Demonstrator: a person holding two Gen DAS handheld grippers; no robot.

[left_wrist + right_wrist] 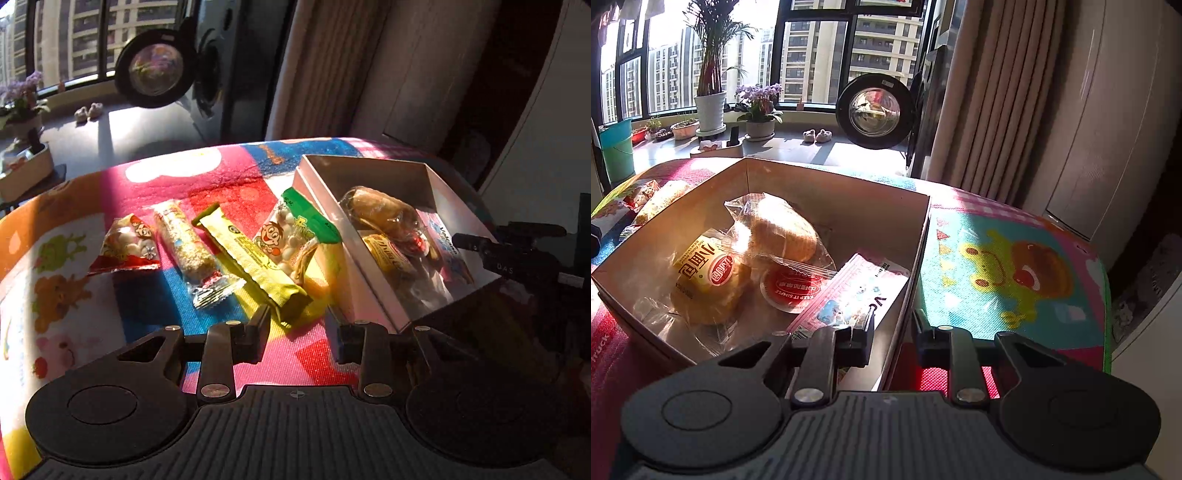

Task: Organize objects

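A colourful play mat [155,177] carries an open cardboard box [827,184] holding wrapped bread [783,229], with four snack packets [255,254] lying beside it. The right gripper [892,332] straddles the box's near wall, fingers apart, seemingly not yet pinching it. The left gripper [299,328] hovers spread and empty near the yellow packet's end.

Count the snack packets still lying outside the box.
4, in a row left of the box: red-white packet, rice bar, yellow-green bar, green-topped candy bag leaning on it. Others may be hidden.
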